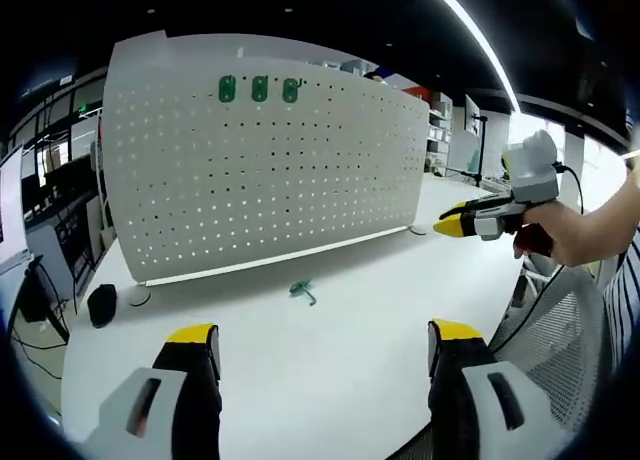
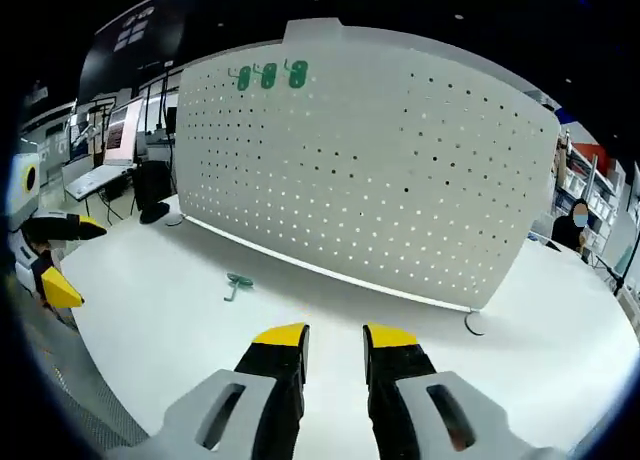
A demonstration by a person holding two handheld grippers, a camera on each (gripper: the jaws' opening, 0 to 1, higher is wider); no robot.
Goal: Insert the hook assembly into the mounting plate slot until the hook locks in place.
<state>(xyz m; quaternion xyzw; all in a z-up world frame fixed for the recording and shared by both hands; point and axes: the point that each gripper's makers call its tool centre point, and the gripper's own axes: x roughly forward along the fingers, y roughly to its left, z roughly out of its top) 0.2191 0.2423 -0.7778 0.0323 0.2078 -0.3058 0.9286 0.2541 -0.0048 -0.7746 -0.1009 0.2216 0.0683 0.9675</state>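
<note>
A white pegboard (image 1: 260, 180) (image 2: 380, 170) stands upright on the white table (image 1: 300, 370) (image 2: 170, 320). Three green hooks (image 1: 259, 88) (image 2: 268, 76) hang in a row near its top edge. One loose green hook (image 1: 303, 291) (image 2: 237, 282) lies on the table in front of the board. My left gripper (image 1: 325, 335) (image 2: 62, 258) is open wide and holds nothing, well short of the loose hook. A hand holds my right gripper (image 2: 335, 337) (image 1: 452, 223) over the table; its jaws stand a narrow gap apart with nothing between them.
A black rounded object (image 1: 101, 304) lies by the board's left foot (image 1: 138, 296). A mesh chair back (image 1: 560, 320) stands at the table's near edge. Desks with monitors (image 2: 105, 140) are behind, and a person (image 2: 578, 225) sits far right.
</note>
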